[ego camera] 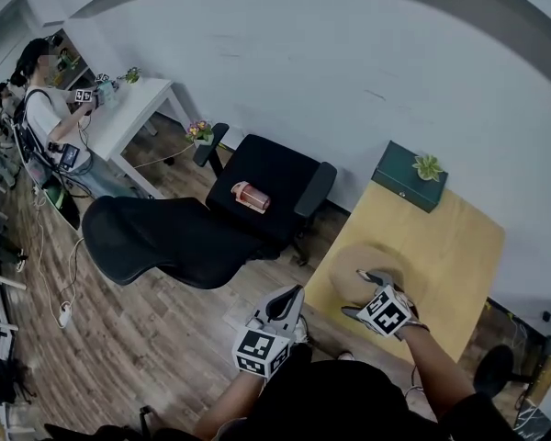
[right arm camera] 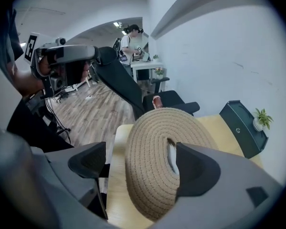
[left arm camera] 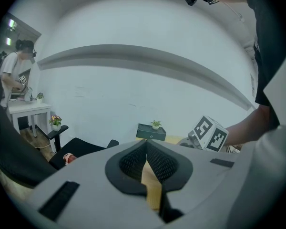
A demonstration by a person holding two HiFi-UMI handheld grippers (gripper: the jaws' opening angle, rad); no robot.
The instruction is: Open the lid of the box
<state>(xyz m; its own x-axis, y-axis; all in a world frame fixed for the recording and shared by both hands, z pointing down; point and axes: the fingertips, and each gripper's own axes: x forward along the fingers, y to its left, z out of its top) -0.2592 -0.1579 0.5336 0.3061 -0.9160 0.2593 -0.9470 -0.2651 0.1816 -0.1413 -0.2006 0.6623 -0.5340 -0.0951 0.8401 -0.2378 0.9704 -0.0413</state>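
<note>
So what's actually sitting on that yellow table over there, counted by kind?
Round woven lid: 1
Dark green box: 1
Small potted plant, standing on the green box: 1
Total: 3

The head view looks steeply down from above the person, from some way off, onto the yellow table (ego camera: 450, 237) at right and a black chair (ego camera: 266, 177) at left. The camera on the left hand-held gripper (left arm camera: 147, 149) faces level towards the white wall (left arm camera: 133, 89). The camera on the right hand-held gripper (right arm camera: 138, 163) sits close over the table. All three views share the dark green case (ego camera: 409, 177).
</note>
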